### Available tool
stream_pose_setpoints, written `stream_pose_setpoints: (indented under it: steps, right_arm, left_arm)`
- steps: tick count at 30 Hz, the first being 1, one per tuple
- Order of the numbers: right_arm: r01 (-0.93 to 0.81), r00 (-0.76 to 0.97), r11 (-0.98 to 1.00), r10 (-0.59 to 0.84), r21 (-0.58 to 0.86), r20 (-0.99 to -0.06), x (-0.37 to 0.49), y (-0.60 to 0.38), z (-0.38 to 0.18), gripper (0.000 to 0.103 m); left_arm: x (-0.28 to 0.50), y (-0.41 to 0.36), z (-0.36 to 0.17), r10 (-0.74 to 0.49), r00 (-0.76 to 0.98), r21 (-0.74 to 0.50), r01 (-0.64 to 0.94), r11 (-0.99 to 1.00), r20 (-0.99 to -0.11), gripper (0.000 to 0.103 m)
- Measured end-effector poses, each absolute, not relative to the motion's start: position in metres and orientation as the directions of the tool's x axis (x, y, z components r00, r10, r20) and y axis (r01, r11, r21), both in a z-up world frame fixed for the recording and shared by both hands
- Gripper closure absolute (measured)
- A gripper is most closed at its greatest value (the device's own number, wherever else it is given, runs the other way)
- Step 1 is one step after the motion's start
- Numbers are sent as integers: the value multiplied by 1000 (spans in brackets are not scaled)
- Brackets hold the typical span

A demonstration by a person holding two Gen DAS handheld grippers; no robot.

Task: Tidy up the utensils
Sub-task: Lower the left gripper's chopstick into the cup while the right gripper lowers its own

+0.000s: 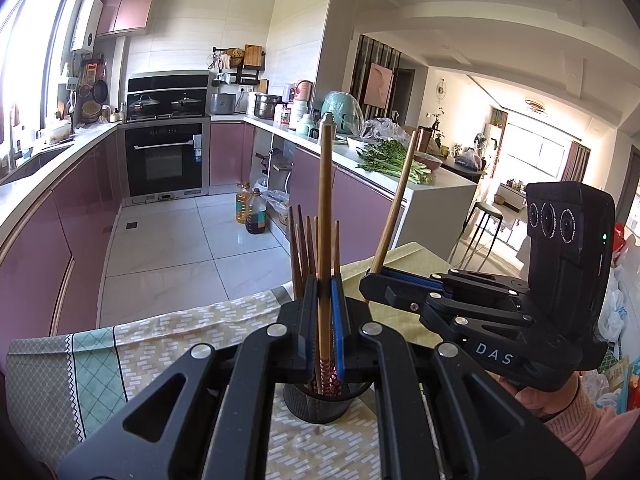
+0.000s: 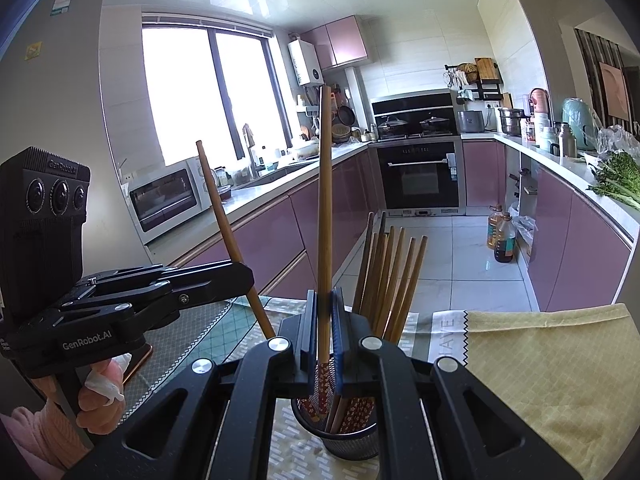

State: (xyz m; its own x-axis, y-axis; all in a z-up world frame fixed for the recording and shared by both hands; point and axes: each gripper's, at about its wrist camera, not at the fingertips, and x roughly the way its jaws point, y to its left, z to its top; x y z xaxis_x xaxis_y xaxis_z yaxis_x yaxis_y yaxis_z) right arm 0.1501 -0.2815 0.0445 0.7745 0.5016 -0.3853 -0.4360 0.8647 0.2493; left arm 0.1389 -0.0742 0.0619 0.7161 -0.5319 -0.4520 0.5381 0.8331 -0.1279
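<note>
- The left gripper (image 1: 324, 312) is clamped tight on one wooden chopstick (image 1: 325, 208), held upright over the black mesh cup (image 1: 320, 404).
- The right gripper (image 2: 325, 320) pinches a second chopstick (image 2: 325, 216) just above the same cup, where the other chopsticks (image 2: 390, 276) stand.
- Readable writing: "GenRobot.AI" on the left tool, "DAS" on the right, "AVE" on the table's cloth (image 2: 448, 336).

Left tool (image 1: 325, 308) jaws clamped together, right tool (image 2: 325, 312) likewise clamped, both angled slightly downward, side by side
</note>
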Motion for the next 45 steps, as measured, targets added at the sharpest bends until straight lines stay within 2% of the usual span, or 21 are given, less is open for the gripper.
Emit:
stream_pose_setpoints:
  steps: [45]
  right_arm:
    - [-419, 751, 864, 502, 278, -429, 158, -282, 22, 97]
  left_arm:
    - [156, -93, 45, -497, 700, -103, 524, 845, -514, 96]
